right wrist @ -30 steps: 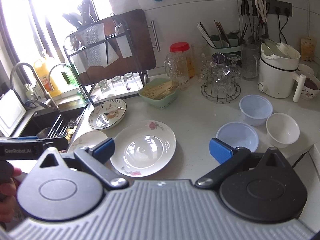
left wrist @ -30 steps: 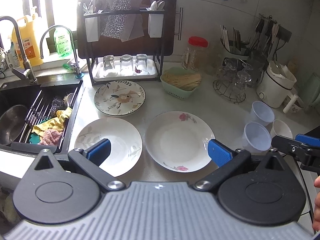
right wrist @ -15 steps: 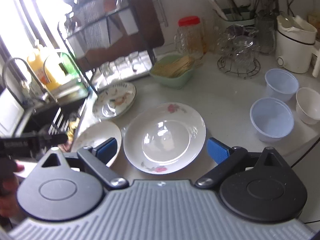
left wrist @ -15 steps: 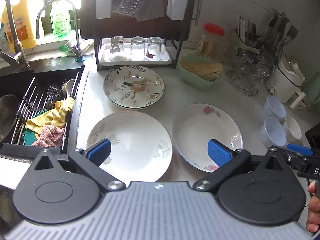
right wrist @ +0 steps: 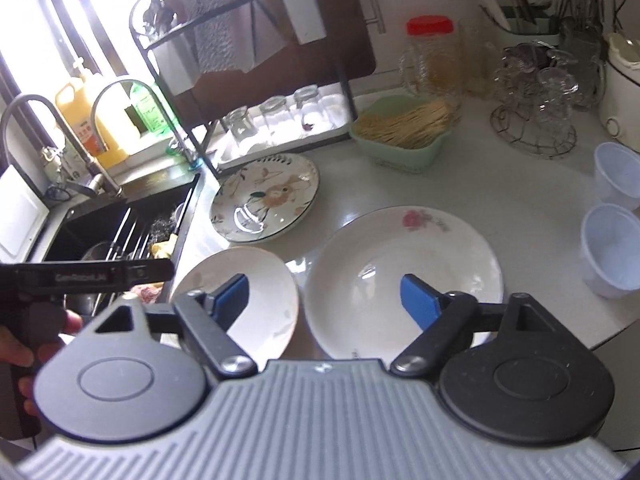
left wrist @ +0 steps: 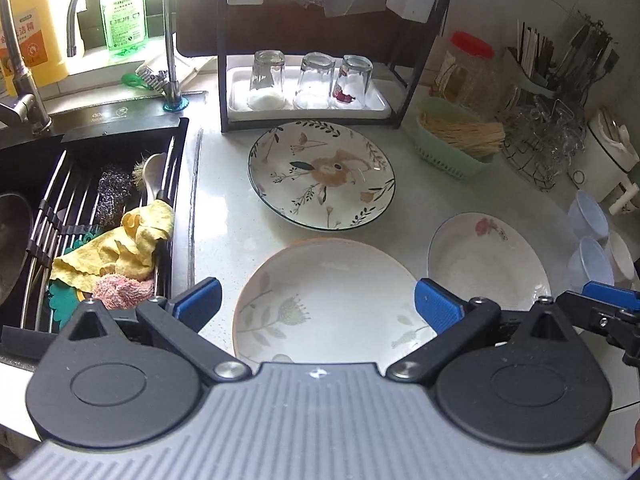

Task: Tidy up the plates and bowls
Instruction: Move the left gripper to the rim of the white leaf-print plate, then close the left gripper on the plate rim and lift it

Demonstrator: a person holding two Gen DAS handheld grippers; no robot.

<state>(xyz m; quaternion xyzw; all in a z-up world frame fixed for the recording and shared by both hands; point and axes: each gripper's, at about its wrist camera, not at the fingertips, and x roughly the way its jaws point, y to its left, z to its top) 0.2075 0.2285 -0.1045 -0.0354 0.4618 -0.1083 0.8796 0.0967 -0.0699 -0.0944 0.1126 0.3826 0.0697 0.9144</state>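
Note:
Three plates lie on the white counter. A leaf-print plate (left wrist: 332, 304) is nearest, between the fingers of my open left gripper (left wrist: 318, 306). A rose-print plate (left wrist: 488, 264) lies to its right and shows in the right wrist view (right wrist: 400, 276) under my open right gripper (right wrist: 322, 294). A floral rabbit plate (left wrist: 320, 174) lies behind them. Two pale blue bowls (right wrist: 614, 250) and a white bowl (left wrist: 622, 256) stand at the right. Both grippers are empty.
A sink (left wrist: 88, 216) with cloths and a scrubber is at the left. A dark rack with upturned glasses (left wrist: 312, 80) stands at the back. A green basket of sticks (left wrist: 460, 140), a jar (left wrist: 468, 64) and a wire glass stand (left wrist: 548, 140) sit at the back right.
Both grippers have moved forward and down toward the plates. The leaf-print plate now sits between my left fingers and the rose-print plate fills more of the right view.

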